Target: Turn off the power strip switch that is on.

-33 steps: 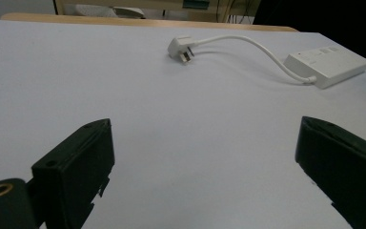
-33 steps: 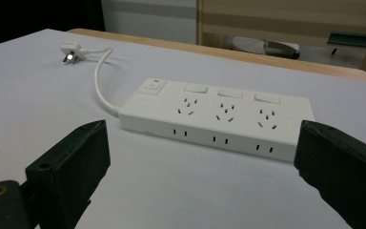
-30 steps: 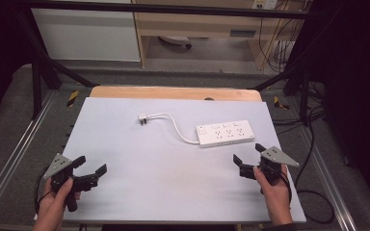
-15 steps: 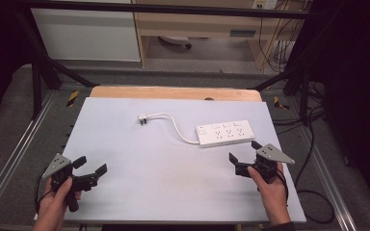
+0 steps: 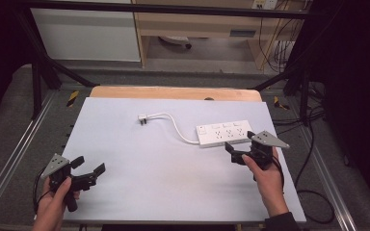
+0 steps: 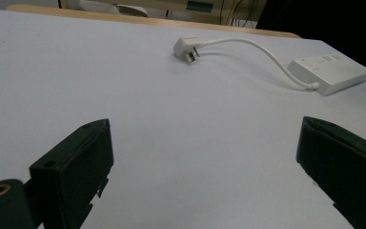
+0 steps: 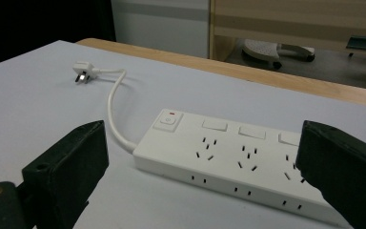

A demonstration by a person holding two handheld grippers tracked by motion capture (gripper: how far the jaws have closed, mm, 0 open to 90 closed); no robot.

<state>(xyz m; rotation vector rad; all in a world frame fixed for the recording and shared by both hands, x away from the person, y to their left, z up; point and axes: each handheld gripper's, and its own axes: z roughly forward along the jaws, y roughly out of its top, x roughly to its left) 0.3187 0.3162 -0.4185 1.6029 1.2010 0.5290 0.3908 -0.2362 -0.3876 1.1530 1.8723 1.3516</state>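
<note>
On white tabletop (image 5: 125,144), power strip (image 5: 223,133), both grippers' jaws spread, dim workshop behind.

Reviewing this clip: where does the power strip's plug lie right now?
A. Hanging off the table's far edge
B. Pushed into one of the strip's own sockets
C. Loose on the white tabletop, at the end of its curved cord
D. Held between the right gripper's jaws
C: the plug lies bare on the white tabletop, its cord curving back to the power strip; the right gripper stands open near the strip, holding nothing.
</note>
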